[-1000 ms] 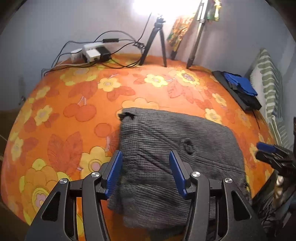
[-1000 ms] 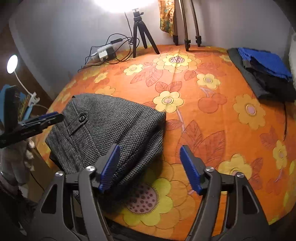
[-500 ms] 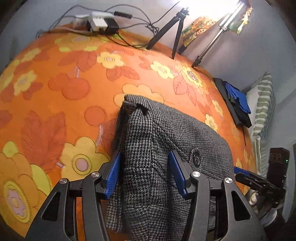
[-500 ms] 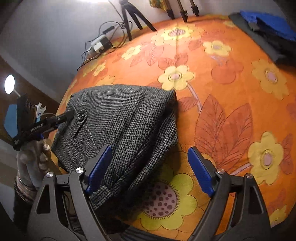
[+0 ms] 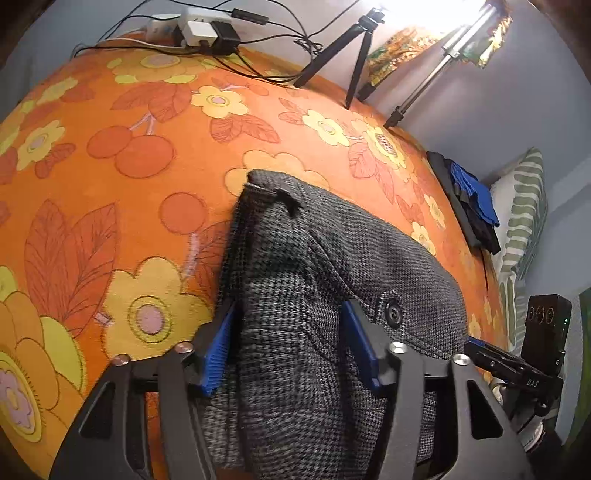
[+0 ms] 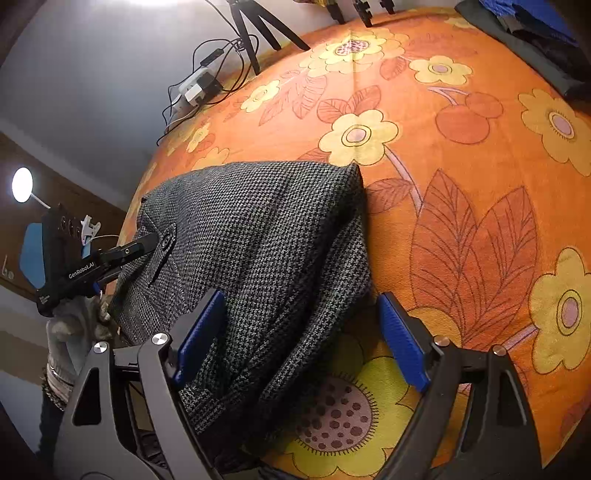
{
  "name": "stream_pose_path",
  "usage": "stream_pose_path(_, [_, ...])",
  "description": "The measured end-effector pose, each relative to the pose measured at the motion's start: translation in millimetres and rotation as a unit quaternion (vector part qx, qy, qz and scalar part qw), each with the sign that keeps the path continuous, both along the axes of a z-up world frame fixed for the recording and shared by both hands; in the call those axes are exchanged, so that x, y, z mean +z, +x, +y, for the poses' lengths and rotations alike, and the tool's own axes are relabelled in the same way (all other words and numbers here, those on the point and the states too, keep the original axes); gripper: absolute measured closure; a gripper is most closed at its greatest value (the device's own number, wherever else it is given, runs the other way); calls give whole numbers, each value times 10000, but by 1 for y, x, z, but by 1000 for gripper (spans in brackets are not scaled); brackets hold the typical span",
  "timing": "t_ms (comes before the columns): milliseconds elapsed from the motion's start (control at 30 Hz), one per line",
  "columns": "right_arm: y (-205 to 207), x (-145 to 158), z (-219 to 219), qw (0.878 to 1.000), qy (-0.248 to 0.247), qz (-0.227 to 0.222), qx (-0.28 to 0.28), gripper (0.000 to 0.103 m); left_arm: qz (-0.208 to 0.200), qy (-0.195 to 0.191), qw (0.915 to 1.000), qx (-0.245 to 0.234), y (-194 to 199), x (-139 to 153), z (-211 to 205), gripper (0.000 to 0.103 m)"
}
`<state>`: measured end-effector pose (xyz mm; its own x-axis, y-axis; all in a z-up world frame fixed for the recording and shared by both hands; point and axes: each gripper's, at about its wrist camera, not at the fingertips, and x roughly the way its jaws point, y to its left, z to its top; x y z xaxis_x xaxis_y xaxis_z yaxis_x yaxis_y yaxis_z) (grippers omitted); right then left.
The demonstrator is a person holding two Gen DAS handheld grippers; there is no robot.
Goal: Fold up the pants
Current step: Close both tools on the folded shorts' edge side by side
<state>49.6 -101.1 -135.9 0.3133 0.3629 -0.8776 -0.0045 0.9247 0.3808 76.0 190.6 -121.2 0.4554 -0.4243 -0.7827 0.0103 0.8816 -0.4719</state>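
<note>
The grey houndstooth pants (image 5: pixel 332 266) lie folded in a thick stack on the orange flowered bedspread (image 5: pixel 110 166). My left gripper (image 5: pixel 291 350) is open, its blue pads on either side of the stack's near left part, which bulges up between them. In the right wrist view the pants (image 6: pixel 258 229) fill the left middle. My right gripper (image 6: pixel 303 336) is open wide around the stack's near right corner. The left gripper's body (image 6: pixel 74 266) shows at the pants' far edge by a button.
A power strip with cables (image 5: pixel 199 31) and tripod legs (image 5: pixel 351 62) stand at the bed's far edge. A dark pile of folded clothes with blue cloth on top (image 5: pixel 469 199) lies at the right, beside a striped pillow (image 5: pixel 524 221). A lamp (image 6: pixel 22 184) glows left.
Both grippers have moved closer to the pants and lower. The cloth between the left pads has bunched up and risen. Both grippers stay open.
</note>
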Motion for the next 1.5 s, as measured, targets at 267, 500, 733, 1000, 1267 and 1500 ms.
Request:
stream_pose_path(267, [0, 2, 3, 9998, -108, -33, 140, 27, -269, 678, 9964, -442, -3, -1, -28, 17])
stream_pose_path(500, [0, 2, 0, 9998, -67, -14, 169, 30, -229, 510, 9971, -525, -4, -1, -23, 17])
stream_pose_path(733, [1, 2, 3, 9996, -154, -25, 238, 30, -295, 537, 9963, -595, -5, -1, -24, 17])
stream_pose_path(1000, [2, 1, 4, 9996, -173, 25, 225, 30, -208, 517, 9967, -582, -5, 0, -24, 17])
stream_pose_path(1267, [2, 1, -4, 9998, -7, 163, 90, 36, -115, 246, 9996, 94, -1, 12, 17, 34])
stream_pose_path(1500, [1, 1, -6, 9997, 139, 164, 149, 36, 305, -734, 9966, 217, 1, -8, 36, 34])
